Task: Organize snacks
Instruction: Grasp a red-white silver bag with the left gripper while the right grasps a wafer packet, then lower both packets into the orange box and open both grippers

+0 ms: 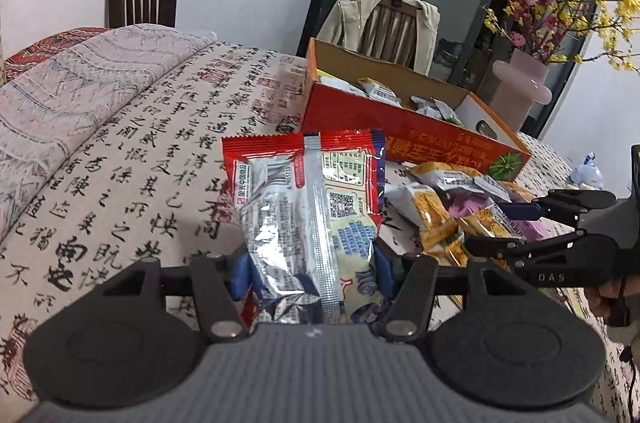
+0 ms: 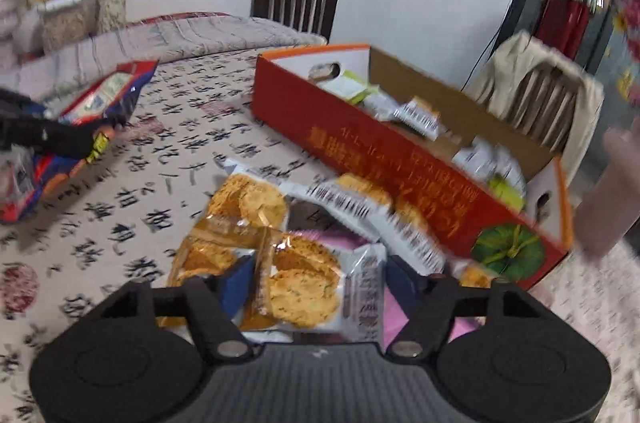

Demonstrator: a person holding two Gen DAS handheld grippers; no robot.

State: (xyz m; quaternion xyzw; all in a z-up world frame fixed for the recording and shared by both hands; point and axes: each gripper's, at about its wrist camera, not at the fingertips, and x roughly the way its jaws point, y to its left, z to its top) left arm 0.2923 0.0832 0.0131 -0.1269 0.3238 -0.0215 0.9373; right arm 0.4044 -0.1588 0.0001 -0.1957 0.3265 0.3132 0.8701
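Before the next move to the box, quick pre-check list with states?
1. Left gripper grips the red and silver foil snack packet: ok.
2. Right gripper around the clear-wrapped cracker packet, grip firm: cannot tell, blurred.
3. Open orange cardboard box has free space: ok.
4. Grippers apart from each other: ok.
5. Loose packets clear of the box wall: not ok, they crowd it.

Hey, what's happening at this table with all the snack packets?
A person is sorting snacks with a handheld gripper in each hand. The left gripper is shut on a red and silver snack bag, lifted above the calligraphy tablecloth. The right gripper has a cracker packet between its fingers at the loose pile beside the orange cardboard box, which already holds several packets; whether it grips yet is unclear.
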